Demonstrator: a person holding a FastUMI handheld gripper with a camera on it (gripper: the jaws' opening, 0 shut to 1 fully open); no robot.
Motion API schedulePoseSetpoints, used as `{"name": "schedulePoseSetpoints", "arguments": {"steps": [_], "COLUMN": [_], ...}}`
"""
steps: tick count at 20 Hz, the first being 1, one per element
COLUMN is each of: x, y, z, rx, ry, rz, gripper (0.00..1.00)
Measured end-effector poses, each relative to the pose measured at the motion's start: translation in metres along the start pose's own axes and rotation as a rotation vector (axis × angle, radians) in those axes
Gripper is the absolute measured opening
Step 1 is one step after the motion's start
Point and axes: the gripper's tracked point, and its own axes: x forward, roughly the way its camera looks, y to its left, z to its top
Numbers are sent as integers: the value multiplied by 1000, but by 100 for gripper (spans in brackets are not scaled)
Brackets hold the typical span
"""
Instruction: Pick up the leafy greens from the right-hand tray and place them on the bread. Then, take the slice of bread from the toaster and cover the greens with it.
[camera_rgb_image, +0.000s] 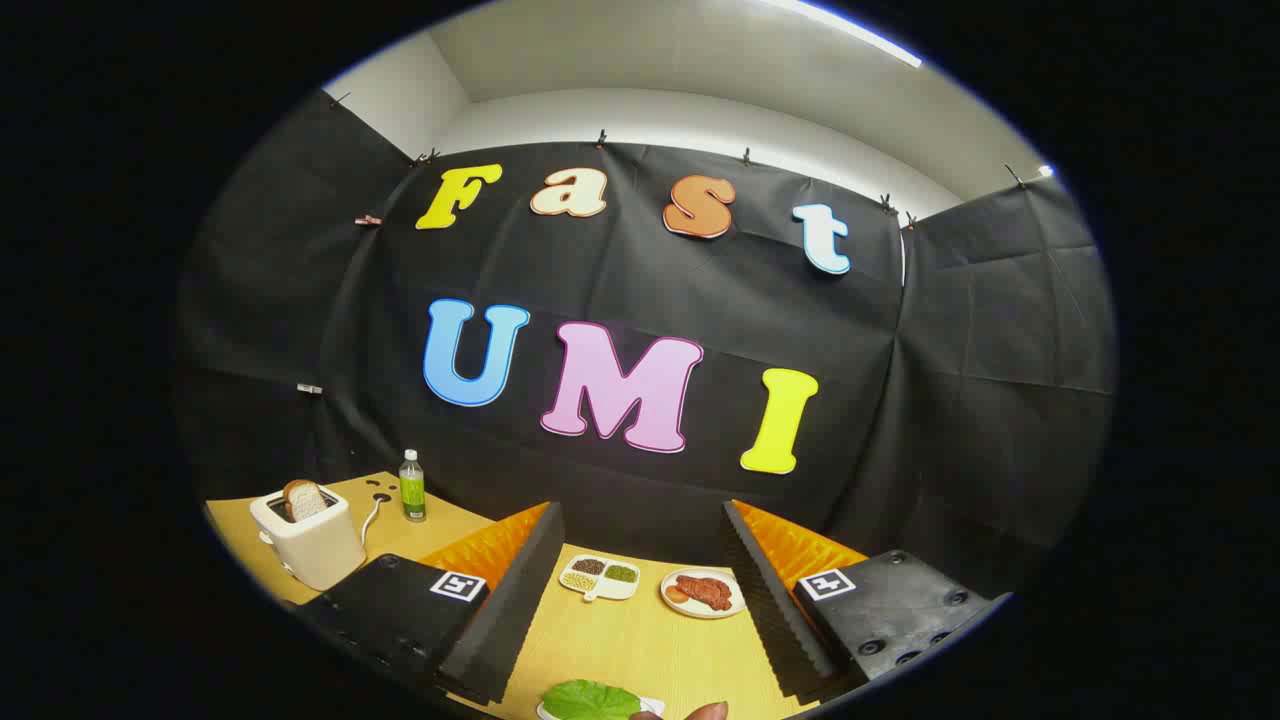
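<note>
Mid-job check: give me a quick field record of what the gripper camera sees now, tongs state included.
tongs: open, fingers spread wide, nothing between them
leafy greens: on a white tray near the fingers' base, not yet picked up
toaster: white, beyond the left finger, on the table
bread slice: standing up out of the toaster
divided dish: ahead between the fingers, three fillings
plate with meat: ahead, beside the divided dish
bottle: upright behind the toaster
table: yellow-tan top
base bread: cannot tell where
</note>
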Motion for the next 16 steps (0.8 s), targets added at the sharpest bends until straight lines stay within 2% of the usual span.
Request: {"name": "schedulePoseSetpoints", "arguments": {"steps": [16], "x": [-2], "y": [-1], "z": [-1], "rx": [21], "ry": [11], "rz": [-3], "gripper": [97]}}
